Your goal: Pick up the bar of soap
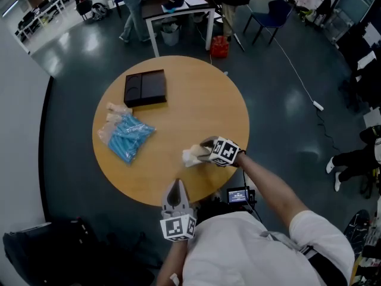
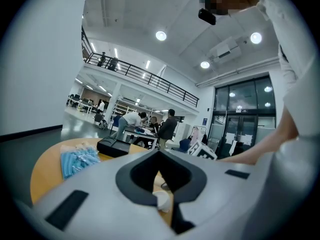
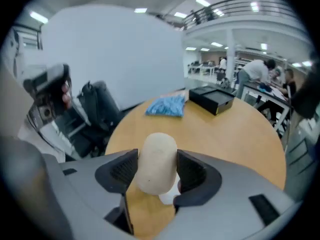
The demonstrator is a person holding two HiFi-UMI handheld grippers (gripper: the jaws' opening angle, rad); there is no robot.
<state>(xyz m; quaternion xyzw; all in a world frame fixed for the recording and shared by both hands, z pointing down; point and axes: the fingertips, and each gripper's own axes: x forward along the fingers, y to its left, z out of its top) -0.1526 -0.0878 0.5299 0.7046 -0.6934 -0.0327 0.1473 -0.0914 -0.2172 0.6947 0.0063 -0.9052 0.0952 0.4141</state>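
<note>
The bar of soap (image 3: 156, 160) is being clamped between the right gripper (image 3: 157, 170) jaws, lower centre of the frame (over the table (image 3: 240, 129)). The left gripper (image 1: 176, 187) is being held closed, empty.

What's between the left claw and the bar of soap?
Only bare table. Nothing sits between the left claw and the bar of soap, which the right claw grips. The head view shows it.

A round wooden table (image 1: 202, 100) bears a black box (image 1: 144, 88) and a blue packet (image 1: 128, 137).
</note>
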